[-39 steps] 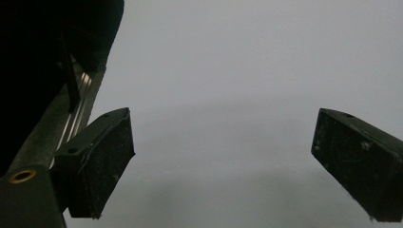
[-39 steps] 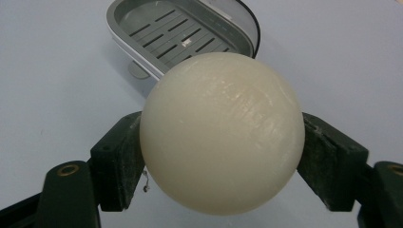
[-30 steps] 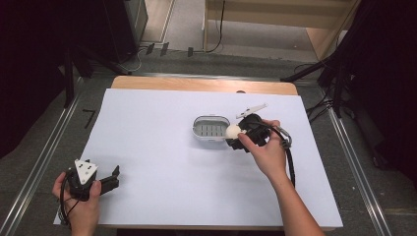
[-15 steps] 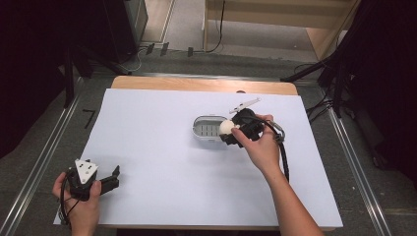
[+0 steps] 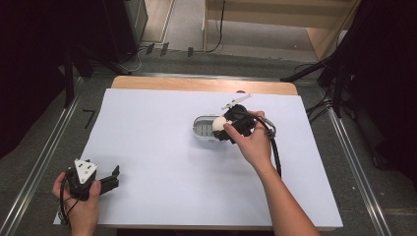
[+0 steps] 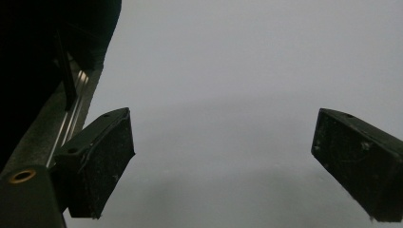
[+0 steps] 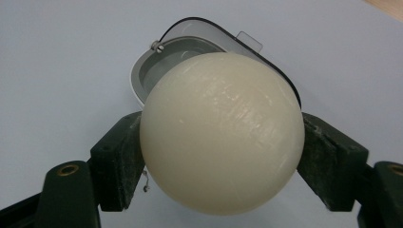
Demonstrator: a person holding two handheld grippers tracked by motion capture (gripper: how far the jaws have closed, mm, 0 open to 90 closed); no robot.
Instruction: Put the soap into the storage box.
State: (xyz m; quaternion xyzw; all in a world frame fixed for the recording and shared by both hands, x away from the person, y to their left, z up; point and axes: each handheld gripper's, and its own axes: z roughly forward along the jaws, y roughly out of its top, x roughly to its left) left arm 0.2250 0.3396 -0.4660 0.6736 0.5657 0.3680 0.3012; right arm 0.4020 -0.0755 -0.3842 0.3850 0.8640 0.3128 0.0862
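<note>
- One cream ball (image 7: 222, 134), one oval grey container (image 5: 205, 129), and two hand-held grippers are showing on the white table (image 5: 162, 162).
- The right gripper (image 5: 227, 129) is clamping the ball: in the right gripper view both black pads are pressing on its sides, with the jaws spread just as wide as the ball.
- The ball is hanging just over the container's right end in the high view, partly hiding its rim; whether it is touching the rim I cannot tell.
- Being round, the ball is showing no long axis and pointing no way; faint lines are running across its upper right face.
- The container is lying with its long axis running left to right across the table, its open top facing up; in the right gripper view a clear tab (image 7: 249, 41) is sticking out beyond its far rim.
- The left gripper (image 5: 114, 178) is resting far from the container, near the table's front-left corner, with its jaws standing wide apart and nothing between them.
- Bare white table is lying open to the left of and in front of the container; a wooden strip (image 5: 196, 84) is edging the table behind it.
</note>
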